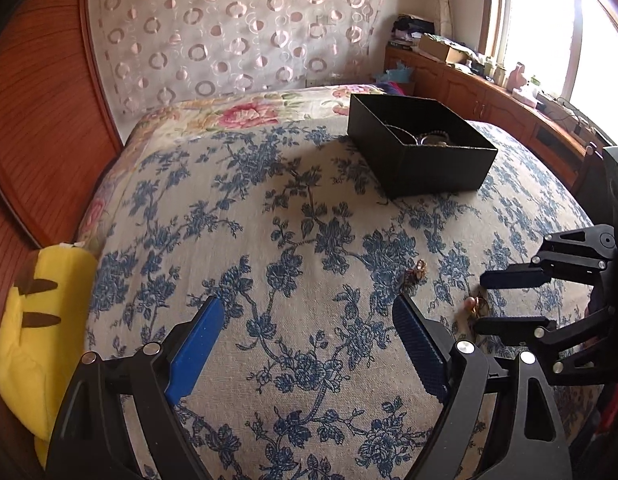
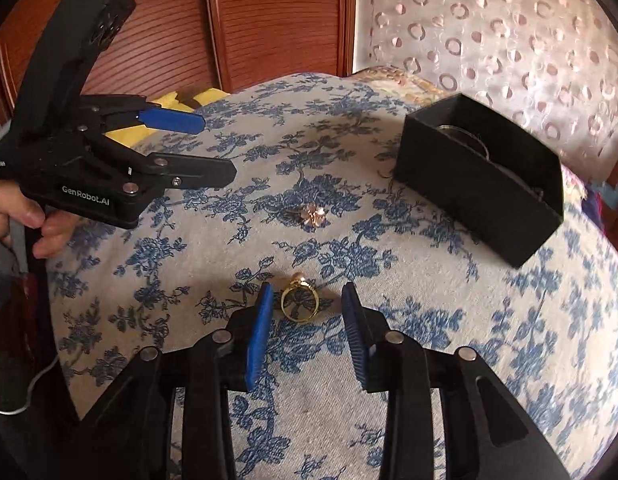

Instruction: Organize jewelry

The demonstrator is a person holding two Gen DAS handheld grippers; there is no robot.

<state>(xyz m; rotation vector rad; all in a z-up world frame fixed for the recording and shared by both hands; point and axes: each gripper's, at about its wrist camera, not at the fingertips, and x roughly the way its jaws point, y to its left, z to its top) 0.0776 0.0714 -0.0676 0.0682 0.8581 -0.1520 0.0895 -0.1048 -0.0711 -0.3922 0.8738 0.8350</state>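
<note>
Gold ring point(image 2: 300, 303) with pale stone lying flat on the floral bedspread, small coppery flower-shaped piece point(image 2: 313, 214) – maybe a brooch – lying apart beyond it, open black box point(image 2: 479, 184) farther back – bangles point(image 1: 423, 136) inside

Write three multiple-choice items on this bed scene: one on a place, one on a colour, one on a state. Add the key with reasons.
1. Where does the gold ring lie?
A. in the black box
B. on the bedspread between the right claw's fingers
C. on the yellow cushion

2. What colour is the open box?
A. black
B. white
C. red

3. How does the left claw stand?
A. shut on a ring
B. shut on nothing
C. open, holding nothing

Key: 1 B, the ring sits on the floral bedspread in the gap of the right claw, touched by neither pad. 2 A, its walls are black. 3 C, its fingers stand wide apart over bare cloth.
</note>
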